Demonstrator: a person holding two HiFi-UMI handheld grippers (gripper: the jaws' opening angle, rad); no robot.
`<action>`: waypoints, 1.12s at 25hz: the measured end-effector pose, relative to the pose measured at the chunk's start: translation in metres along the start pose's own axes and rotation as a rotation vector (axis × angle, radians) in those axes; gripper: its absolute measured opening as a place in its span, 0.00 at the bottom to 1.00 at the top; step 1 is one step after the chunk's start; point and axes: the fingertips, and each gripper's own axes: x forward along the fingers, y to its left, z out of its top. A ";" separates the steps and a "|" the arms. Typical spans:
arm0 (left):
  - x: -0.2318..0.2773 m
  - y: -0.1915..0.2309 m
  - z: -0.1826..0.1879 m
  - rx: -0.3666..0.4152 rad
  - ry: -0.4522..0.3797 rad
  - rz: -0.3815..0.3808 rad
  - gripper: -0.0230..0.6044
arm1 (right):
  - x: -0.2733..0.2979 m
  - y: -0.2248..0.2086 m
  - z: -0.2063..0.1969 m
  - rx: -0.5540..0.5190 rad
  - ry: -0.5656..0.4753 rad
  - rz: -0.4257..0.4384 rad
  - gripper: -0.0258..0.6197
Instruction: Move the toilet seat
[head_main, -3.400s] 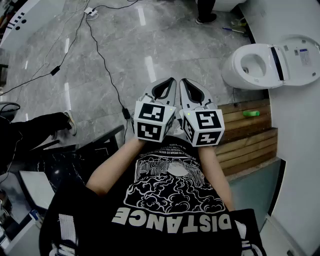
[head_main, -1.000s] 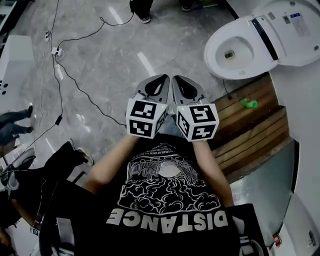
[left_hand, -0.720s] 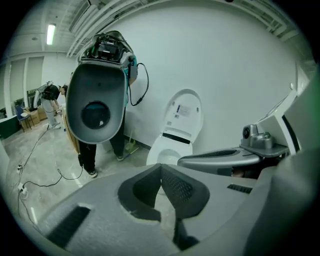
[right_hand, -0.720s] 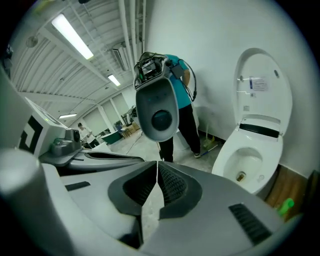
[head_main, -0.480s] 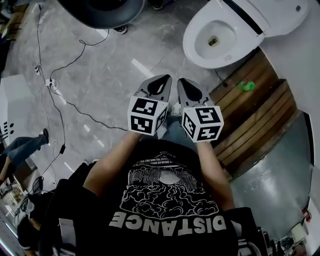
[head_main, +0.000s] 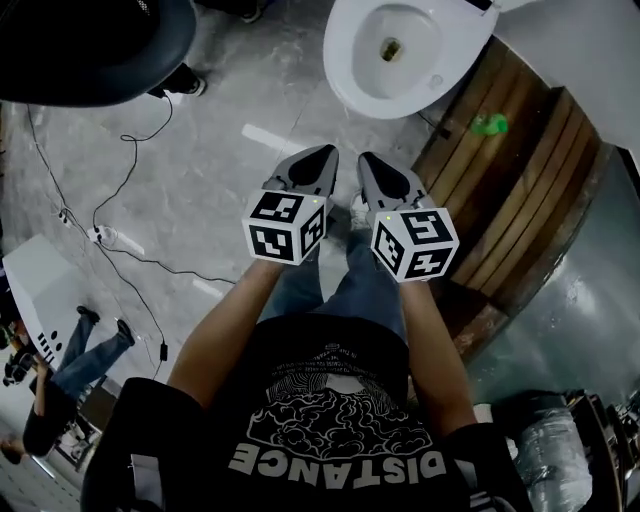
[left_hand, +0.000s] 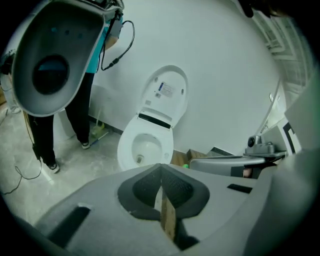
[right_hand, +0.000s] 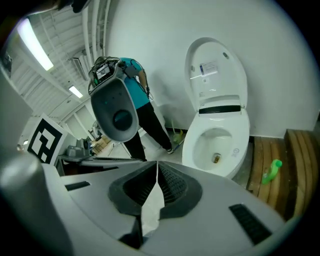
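- Head view: the left gripper (head_main: 328, 152) and right gripper (head_main: 366, 158) are held side by side, both pointing at the toilet (head_main: 440, 95). The toilet seat (head_main: 350, 70) lies flat on the bowl, past both tips and apart from them. A wooden platform (head_main: 520, 170) sits beside the toilet, with a green bottle (head_main: 490, 124) on it near the bowl.
- Left gripper view: the fingers (left_hand: 145, 187) are pressed together at the tip and grip nothing. The toilet seat (left_hand: 166, 141) is straight beyond the tip, untouched. Behind it the lid (left_hand: 167, 90) stands raised against the wall.
- Right gripper view: the fingers (right_hand: 172, 185) meet at the tip, with nothing held. The toilet seat (right_hand: 241, 132) is beyond the tip and off to its right, clear of it, under the upright lid (right_hand: 215, 70). The green bottle (right_hand: 272, 170) lies just right of the bowl.
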 end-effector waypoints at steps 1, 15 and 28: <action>0.009 0.005 0.000 -0.008 0.005 -0.022 0.06 | 0.007 -0.006 -0.001 0.029 -0.013 -0.016 0.07; 0.124 0.070 -0.046 -0.083 0.153 -0.246 0.06 | 0.096 -0.094 -0.061 0.430 -0.145 -0.210 0.07; 0.204 0.113 -0.089 -0.291 0.200 -0.458 0.23 | 0.142 -0.143 -0.114 0.645 -0.288 -0.234 0.08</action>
